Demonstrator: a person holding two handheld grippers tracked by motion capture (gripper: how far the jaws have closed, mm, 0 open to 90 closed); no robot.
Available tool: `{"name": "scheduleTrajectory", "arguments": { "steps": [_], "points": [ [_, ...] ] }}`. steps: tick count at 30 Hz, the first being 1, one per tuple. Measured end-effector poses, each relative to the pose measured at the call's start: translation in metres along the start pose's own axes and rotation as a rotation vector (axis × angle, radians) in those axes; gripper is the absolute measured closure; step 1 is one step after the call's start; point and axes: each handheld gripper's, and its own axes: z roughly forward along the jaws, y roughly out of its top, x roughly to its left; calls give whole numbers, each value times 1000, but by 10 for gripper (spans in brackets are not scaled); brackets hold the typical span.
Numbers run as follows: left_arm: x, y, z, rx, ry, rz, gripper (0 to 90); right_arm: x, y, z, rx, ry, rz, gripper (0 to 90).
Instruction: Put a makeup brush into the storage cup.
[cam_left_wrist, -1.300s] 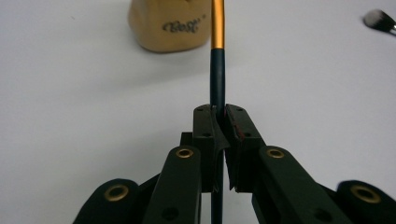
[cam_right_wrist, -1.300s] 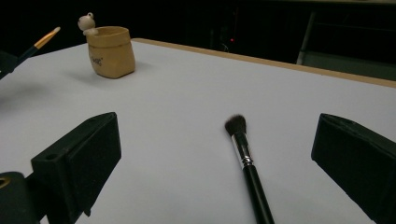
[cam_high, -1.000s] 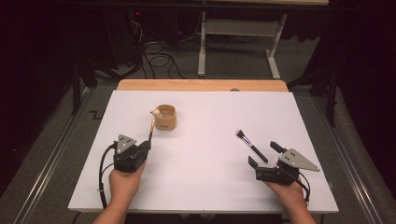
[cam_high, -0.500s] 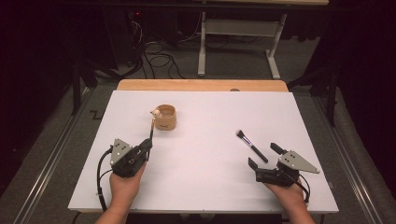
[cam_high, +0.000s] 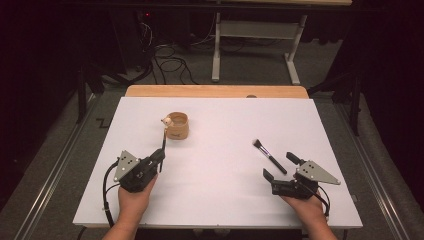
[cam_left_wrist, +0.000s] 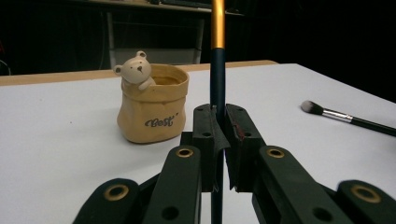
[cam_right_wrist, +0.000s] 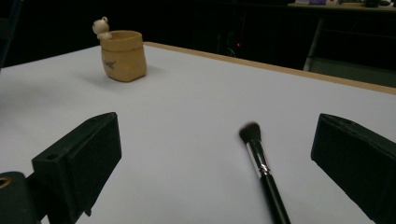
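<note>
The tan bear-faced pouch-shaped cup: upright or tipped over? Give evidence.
Upright: the tan bear-faced pouch-shaped cup stands on its base, open mouth upward, on the white table.

High view sits above the person's side, looks forward and down, takes in the whole white table (cam_high: 220, 200) and floor beyond. Left gripper view rides low, close to the tabletop, looks along its jaws past a dark stick with an orange top (cam_left_wrist: 217, 70) to the bear pot (cam_left_wrist: 152, 105) near ahead. Right gripper view also low, looks across the table, makeup brush (cam_right_wrist: 262, 168) close, pot far off at left. All three share pot (cam_high: 176, 125) and brush (cam_high: 269, 156).
</note>
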Motion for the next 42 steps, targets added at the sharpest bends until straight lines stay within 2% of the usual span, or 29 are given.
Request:
{"name": "scheduleTrajectory", "arguments": {
  "steps": [4, 8, 12, 14, 19, 28, 31, 34, 38, 42],
  "points": [
    [0, 3, 0, -10, -13, -15, 834, 6, 15, 4, -7, 29, -16, 37],
    [-1, 6, 1, -2, -20, -4, 834, 12, 28, 11, -9, 54, -45, 37],
    [-3, 14, 2, -7, -22, 16, 834, 16, 40, 21, -23, 64, -38, 38],
    [-4, 18, 3, -14, -27, 20, 834, 18, 46, 26, -29, 73, -50, 38],
    [-7, 25, 9, -30, -40, 22, 834, 23, 61, 38, -47, 97, -45, 39],
    [-14, 34, 28, -68, -73, 10, 834, 28, 82, 57, -105, 121, 3, 33],
    [-18, 33, 32, -75, -91, 9, 834, 29, 86, 61, -115, 118, 10, 31],
    [-24, 29, 34, -54, -108, 36, 834, 31, 88, 65, -110, 117, 29, 31],
    [-33, 23, 32, -43, -137, 67, 834, 39, 86, 67, -93, 136, 2, 31],
    [-40, 18, 27, -48, -175, 64, 834, 50, 81, 66, -74, 163, -14, 38]
  ]
}}
